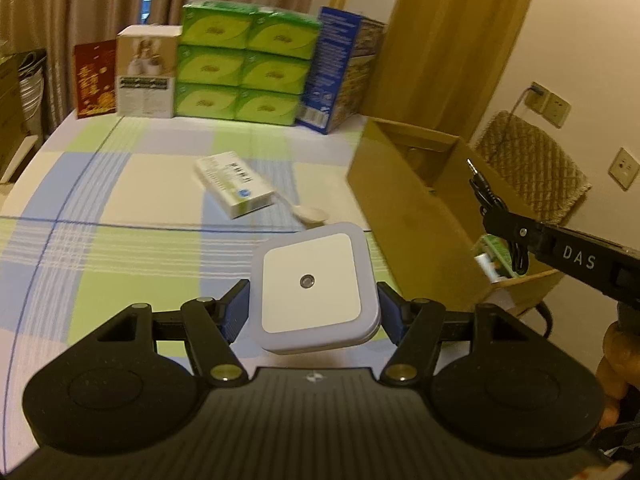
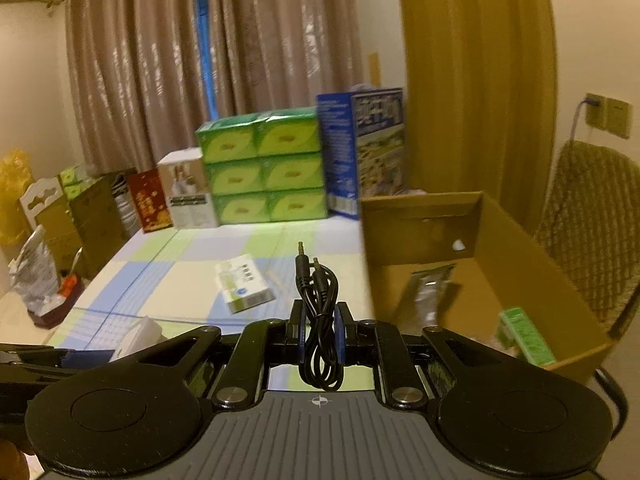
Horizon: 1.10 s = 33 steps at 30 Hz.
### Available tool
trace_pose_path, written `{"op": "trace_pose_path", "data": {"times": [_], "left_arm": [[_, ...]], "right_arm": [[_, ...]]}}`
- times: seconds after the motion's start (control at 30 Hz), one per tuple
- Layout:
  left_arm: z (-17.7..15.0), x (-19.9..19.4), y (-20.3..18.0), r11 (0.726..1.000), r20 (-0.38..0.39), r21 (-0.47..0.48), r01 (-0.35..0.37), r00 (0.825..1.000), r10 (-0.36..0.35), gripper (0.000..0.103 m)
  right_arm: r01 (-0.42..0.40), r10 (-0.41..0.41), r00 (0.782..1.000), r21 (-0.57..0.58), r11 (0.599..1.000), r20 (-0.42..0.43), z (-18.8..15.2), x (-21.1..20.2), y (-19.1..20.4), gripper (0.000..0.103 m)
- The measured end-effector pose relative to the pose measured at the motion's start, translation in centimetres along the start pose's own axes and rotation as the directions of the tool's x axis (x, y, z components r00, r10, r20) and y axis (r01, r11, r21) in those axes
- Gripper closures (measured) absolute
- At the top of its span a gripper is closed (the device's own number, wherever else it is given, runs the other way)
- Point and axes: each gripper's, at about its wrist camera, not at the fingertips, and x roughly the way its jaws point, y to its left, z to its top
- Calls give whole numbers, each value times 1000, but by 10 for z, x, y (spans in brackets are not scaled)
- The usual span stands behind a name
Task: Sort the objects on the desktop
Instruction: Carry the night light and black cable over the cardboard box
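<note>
My left gripper point(image 1: 314, 312) is shut on a square white night light point(image 1: 314, 286) with a lilac rim, held above the checked tablecloth point(image 1: 120, 248). My right gripper point(image 2: 319, 332) is shut on a coiled black audio cable point(image 2: 318, 320) whose two jack plugs stick up. From the left wrist view, the right gripper point(image 1: 494, 216) hangs over the open cardboard box point(image 1: 400, 200) with the cable point(image 1: 486, 192). A white and green medicine box point(image 1: 236, 184) lies on the cloth, beside a small white spoon-like piece point(image 1: 310, 214). The medicine box point(image 2: 242, 286) also shows ahead of the right gripper.
The cardboard box point(image 2: 520, 248) holds a silver packet point(image 2: 430, 292) and a green carton point(image 2: 524, 336). Stacked green tissue packs point(image 1: 244, 64), a blue box point(image 1: 334, 68), a white box point(image 1: 146, 70) and a red card point(image 1: 94, 80) line the table's far edge. A woven chair point(image 1: 532, 168) stands behind the box.
</note>
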Motion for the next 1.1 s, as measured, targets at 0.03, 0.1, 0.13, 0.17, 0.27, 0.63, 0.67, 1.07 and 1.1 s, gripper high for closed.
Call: {"op": "trace_pose_path", "data": {"times": [0.03, 0.1, 0.13, 0.17, 0.27, 0.63, 0.67, 1.07, 1.1], "left_arm": [[1, 0, -6, 1000, 2, 6, 9, 1000, -9, 42], [3, 2, -19, 999, 6, 24, 28, 1000, -28, 42], [5, 3, -26, 999, 7, 30, 38, 999, -39, 42], [7, 5, -32, 998, 8, 36, 49, 999, -50, 42], [11, 9, -51, 995, 8, 57, 76, 997, -77, 42], [21, 27, -106, 981, -15, 123, 152, 988, -151, 42], [21, 27, -110, 980, -17, 128, 155, 988, -154, 42], [27, 37, -138, 970, -31, 167, 176, 984, -174, 42], [28, 38, -140, 970, -32, 170, 176, 984, -173, 42]], "right_arm": [[10, -10, 1000, 6, 1000, 4, 1, -3, -6, 92], [30, -30, 999, 18, 999, 12, 3, -9, -18, 92], [40, -40, 999, 23, 999, 16, 4, -11, -24, 92], [50, -51, 999, 27, 998, 19, 5, -14, -30, 92], [80, -82, 996, 45, 996, 29, 7, -22, -49, 92], [159, -161, 987, 92, 983, 18, 6, -36, -102, 92], [162, -165, 986, 96, 982, 17, 6, -36, -105, 92], [172, -176, 984, 127, 977, 14, 5, -39, -130, 92], [172, -176, 984, 129, 977, 15, 6, -38, -131, 92]]}}
